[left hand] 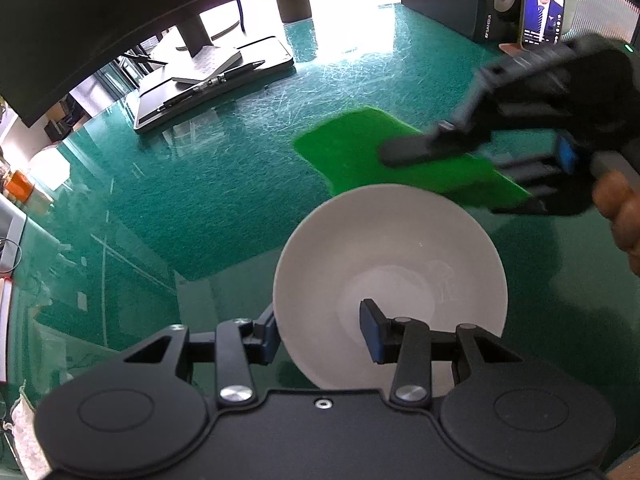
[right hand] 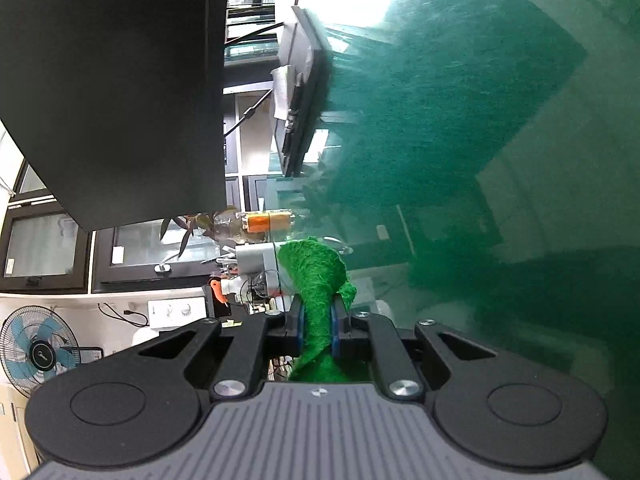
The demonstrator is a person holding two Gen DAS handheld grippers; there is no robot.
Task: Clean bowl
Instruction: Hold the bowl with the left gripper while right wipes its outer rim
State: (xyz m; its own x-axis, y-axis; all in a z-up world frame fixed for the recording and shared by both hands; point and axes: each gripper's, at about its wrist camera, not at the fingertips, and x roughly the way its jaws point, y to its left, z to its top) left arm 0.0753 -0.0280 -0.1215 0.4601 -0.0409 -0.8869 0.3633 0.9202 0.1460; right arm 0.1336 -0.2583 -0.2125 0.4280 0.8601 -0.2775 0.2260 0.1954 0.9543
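A glossy teal-green table top (left hand: 224, 184) is seen, scored all over with fine pale scratches and washed out by window glare at its far side. A dark monitor (left hand: 100, 20) is seen overhead on its stand, whose flat base (left hand: 208, 80) carries a pen. At the far right a phone (left hand: 543, 4) is propped upright with a video playing, beside a dark speaker box (left hand: 486, 0). In the right wrist view the room is turned sideways: a standing fan (right hand: 40, 352), dark-framed windows (right hand: 48, 248) and a cluttered shelf with a plant and an orange-labelled bottle (right hand: 266, 222) are picked out.

The white bowl (left hand: 400, 248) is held near the table's front, tilted towards the camera. Its rim is pinched by the left gripper (left hand: 320, 336), one pad inside the wall and one outside. A green scouring pad (left hand: 360, 148) is clamped in the right gripper (right hand: 318, 330), jaws nearly together, and is carried just beyond the bowl's far rim; whether it touches the rim cannot be told.

The right gripper is smeared by motion blur in the left wrist view, and the hand (left hand: 620, 216) behind it is cut off at the frame edge. The bowl's lower edge is hidden by the left gripper's body. Faint marks inside the bowl are too dim to make out.
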